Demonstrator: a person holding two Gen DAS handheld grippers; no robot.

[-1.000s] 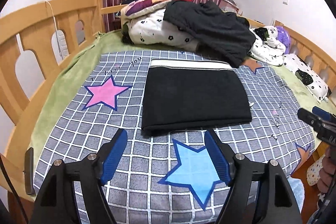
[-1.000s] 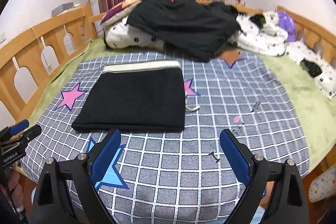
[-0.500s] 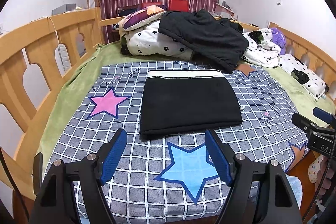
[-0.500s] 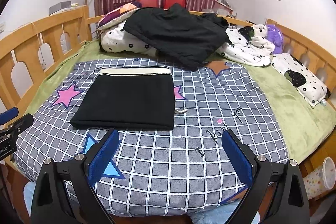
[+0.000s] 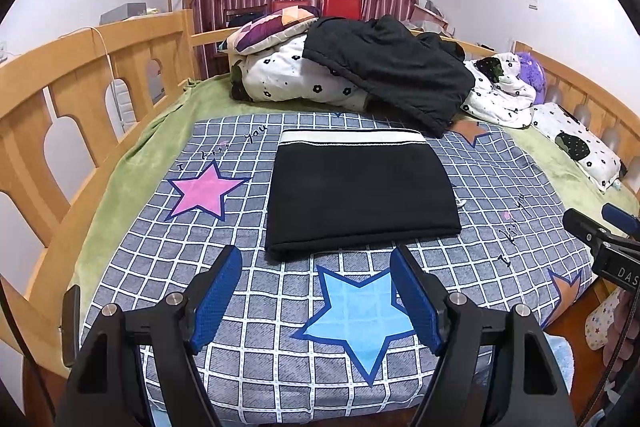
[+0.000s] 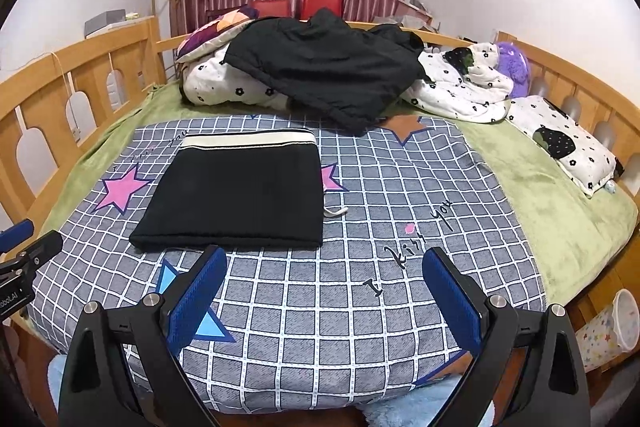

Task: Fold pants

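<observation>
The black pants (image 5: pixel 360 191) lie folded into a flat rectangle on the checked bedspread, white waistband at the far edge; they also show in the right wrist view (image 6: pixel 236 195). A white drawstring end (image 6: pixel 335 213) pokes out at their right side. My left gripper (image 5: pixel 316 283) is open and empty, held back above the bed's near edge, short of the pants. My right gripper (image 6: pixel 324 283) is open and empty, also back from the pants and to their right. Each gripper shows at the edge of the other's view.
A heap of quilts with a dark jacket (image 5: pixel 392 67) on top lies at the far end of the bed. Wooden rails (image 5: pixel 72 87) run along both sides. A spotted pillow (image 6: pixel 568 143) lies on the green blanket at right. A paper cup (image 6: pixel 616 323) stands on the floor.
Both grippers have drawn back and up from the bed, so the folded pants look farther away. The pants have not moved.
</observation>
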